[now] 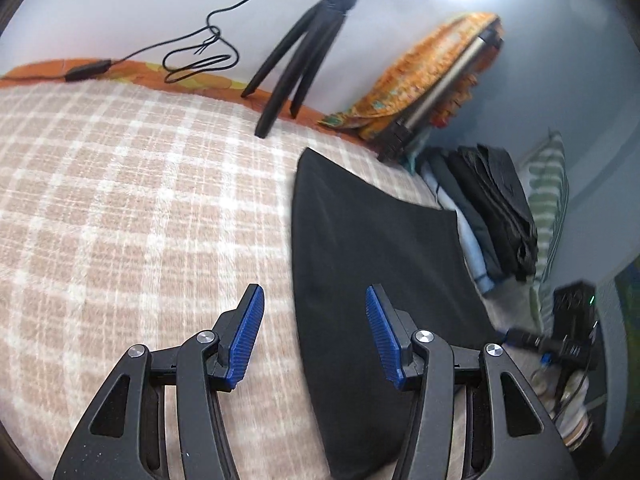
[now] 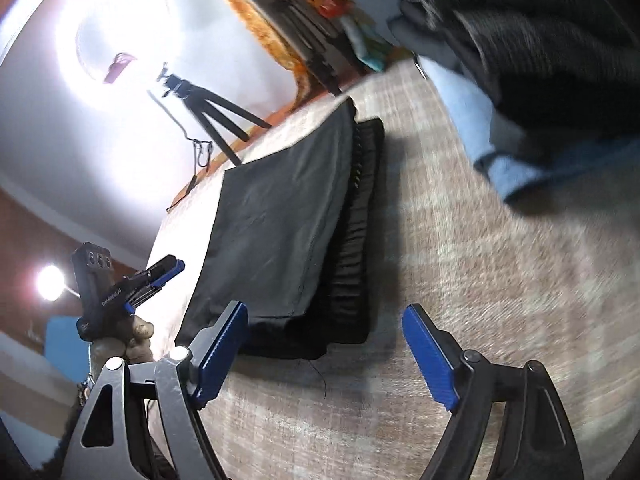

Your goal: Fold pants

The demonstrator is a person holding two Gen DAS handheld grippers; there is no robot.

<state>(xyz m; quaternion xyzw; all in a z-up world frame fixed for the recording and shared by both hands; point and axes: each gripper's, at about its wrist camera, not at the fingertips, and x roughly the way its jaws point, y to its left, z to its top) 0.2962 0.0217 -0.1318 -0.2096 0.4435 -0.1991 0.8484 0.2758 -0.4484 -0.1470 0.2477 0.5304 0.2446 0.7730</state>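
Black pants (image 1: 376, 264) lie folded into a flat rectangle on the checked blanket (image 1: 132, 200). In the right wrist view the pants (image 2: 280, 232) show their gathered waistband along the right side. My left gripper (image 1: 314, 328) is open and empty, just above the pants' near left edge. My right gripper (image 2: 324, 344) is open and empty, hovering over the pants' near corner. The left gripper also shows in the right wrist view (image 2: 160, 276), held in a hand to the left of the pants.
A black tripod (image 1: 304, 52) and a cable (image 1: 200, 52) stand at the bed's far edge. A stack of folded clothes (image 1: 488, 216) lies right of the pants. An orange patterned cloth (image 1: 432, 72) leans on the wall. A bright ring light (image 2: 120, 52) shines behind.
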